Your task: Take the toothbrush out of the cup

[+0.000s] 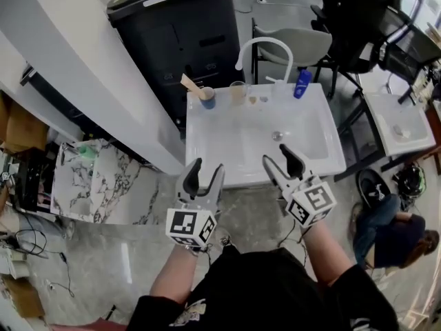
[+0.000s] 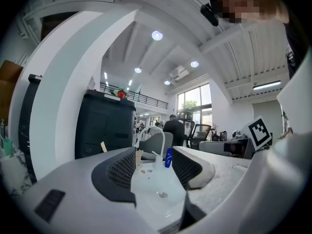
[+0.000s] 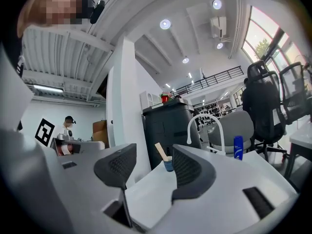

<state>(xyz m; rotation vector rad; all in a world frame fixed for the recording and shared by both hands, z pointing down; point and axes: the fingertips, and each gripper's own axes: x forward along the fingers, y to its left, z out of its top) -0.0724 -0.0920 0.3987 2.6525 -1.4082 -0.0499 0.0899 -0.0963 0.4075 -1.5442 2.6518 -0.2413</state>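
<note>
A small blue cup [image 1: 207, 98] stands on the back left corner of the white sink [image 1: 207, 150], with a wooden-handled toothbrush [image 1: 190, 83] leaning out of it to the left. My left gripper [image 1: 204, 174] and right gripper [image 1: 279, 158] are both held level at the sink's near edge, far short of the cup. Both are open with nothing between their jaws. In the right gripper view the cup [image 3: 168, 165] and toothbrush [image 3: 161, 151] show between the open jaws of the right gripper [image 3: 153, 168]. In the left gripper view the left gripper [image 2: 153, 167] hides the cup, and only the toothbrush tip [image 2: 103, 146] shows.
A clear cup [image 1: 238, 92], a white faucet [image 1: 265, 47] and a blue bottle [image 1: 302, 83] line the sink's back edge. A black cabinet [image 1: 179, 26] stands behind it and a marble slab [image 1: 103, 178] to its left. To the right are a second sink [image 1: 400, 123] and a seated person [image 1: 386, 226].
</note>
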